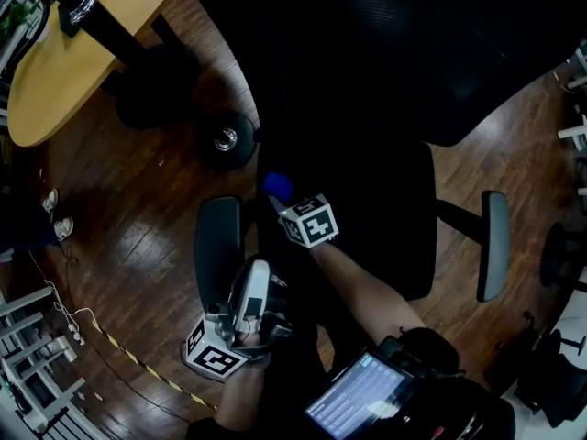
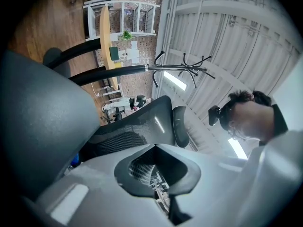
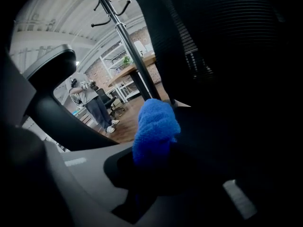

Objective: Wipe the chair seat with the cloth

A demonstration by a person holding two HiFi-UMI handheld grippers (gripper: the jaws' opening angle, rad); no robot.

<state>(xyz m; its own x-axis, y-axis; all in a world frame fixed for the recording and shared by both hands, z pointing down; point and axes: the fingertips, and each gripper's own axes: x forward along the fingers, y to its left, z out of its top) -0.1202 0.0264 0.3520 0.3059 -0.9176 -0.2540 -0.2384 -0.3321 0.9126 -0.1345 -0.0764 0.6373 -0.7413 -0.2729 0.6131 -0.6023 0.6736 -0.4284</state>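
A black office chair fills the head view, its seat [image 1: 376, 218] dark under the backrest [image 1: 413, 53]. A blue cloth [image 1: 278, 186] lies bunched at the seat's left edge. My right gripper [image 1: 282, 198] is shut on that cloth, its marker cube just behind. In the right gripper view the cloth [image 3: 155, 126] sticks up from the right gripper [image 3: 152, 152], against the dark seat. My left gripper [image 1: 257, 278] hangs beside the left armrest [image 1: 217, 250], off the seat. It points upward, and the left gripper [image 2: 156, 148] looks shut with nothing in it.
A wooden table [image 1: 73, 44] stands at the upper left, with a round black base [image 1: 225, 140] on the wood floor below it. The right armrest [image 1: 495, 246] juts out at the right. A coat stand [image 2: 182, 70] rises behind the chair. Striped tape [image 1: 138, 365] crosses the floor.
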